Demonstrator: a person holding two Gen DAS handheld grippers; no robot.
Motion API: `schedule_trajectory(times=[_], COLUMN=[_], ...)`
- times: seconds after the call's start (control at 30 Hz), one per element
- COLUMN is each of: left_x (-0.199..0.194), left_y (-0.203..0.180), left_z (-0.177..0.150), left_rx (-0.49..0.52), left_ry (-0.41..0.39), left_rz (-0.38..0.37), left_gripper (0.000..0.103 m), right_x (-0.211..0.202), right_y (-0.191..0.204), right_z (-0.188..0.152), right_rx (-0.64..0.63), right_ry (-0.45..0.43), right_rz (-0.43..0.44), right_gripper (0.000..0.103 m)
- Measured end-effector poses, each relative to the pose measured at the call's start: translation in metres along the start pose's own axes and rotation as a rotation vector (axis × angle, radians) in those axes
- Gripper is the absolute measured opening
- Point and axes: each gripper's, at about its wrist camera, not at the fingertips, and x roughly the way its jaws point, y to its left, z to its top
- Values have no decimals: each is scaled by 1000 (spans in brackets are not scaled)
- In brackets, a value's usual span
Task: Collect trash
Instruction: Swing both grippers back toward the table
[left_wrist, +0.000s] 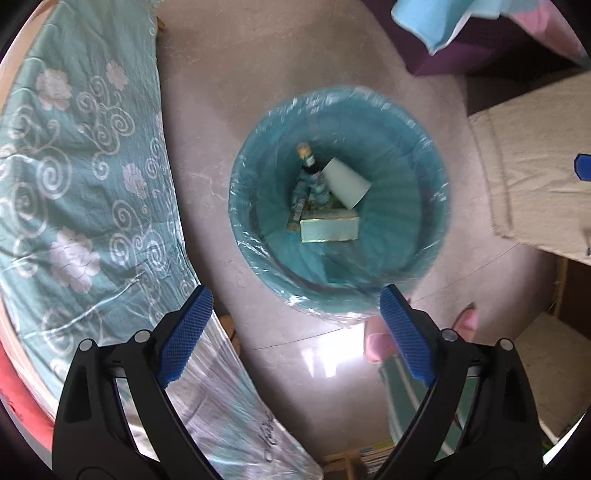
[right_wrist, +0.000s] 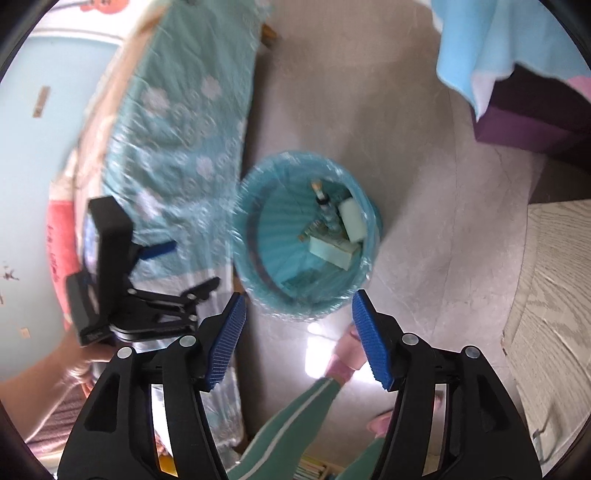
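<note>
Left tool (left_wrist: 295, 328): the jaws are seen standing wide apart and empty, pointed straight down above the bin.
Right tool (right_wrist: 297, 339): the jaws are seen apart with nothing between them, tilted down toward the bin.
Bin (left_wrist: 436, 206): a round bin with a teal plastic liner is placed on the floor; in the left wrist view it is found at centre, its near rim just beyond the fingertips.
Trash (left_wrist: 328, 229): a pale box, a white cup (left_wrist: 347, 182) at 1 o'clock of the box, and a bottle (left_wrist: 308, 162) at 11 o'clock are seen lying at the bottom of the bin.
Task state: these items are judged deposited; no further trash is shown in either view.
Risk, liner: the liner edge could be snagged by a low fingertip, and the bin would then be dragged or tipped.
Risk, foot: a pink slipper (left_wrist: 375, 341) is placed at 6 o'clock of the bin, so the bin could be knocked by a step.
Risk, blur: both views are smeared, so the rim position may be misjudged.
Floor (left_wrist: 229, 110): smooth pale tile with a bright glare patch.
Table (left_wrist: 74, 166): covered by a teal flowered cloth under clear plastic, at 9 o'clock of the bin.
Room: a light wooden surface (left_wrist: 528, 166) is seen at 3 o'clock, and blue fabric (left_wrist: 428, 22) at 1 o'clock.
</note>
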Motion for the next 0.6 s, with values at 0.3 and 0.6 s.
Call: schedule_trajectory(times=[0.3, 0.6], left_x=[-110, -241], left_y=[-34, -83], left_z=[-14, -21], left_rx=[115, 281], left_ry=[-80, -208], left_rz=[-28, 18], left_gripper=[96, 96], right_x=[-124, -282], right_y=[36, 53], right_z=[-47, -133], right_rx=[-76, -87], right_ry=[-191, -451], right_rz=[-2, -12], right_gripper=[71, 81])
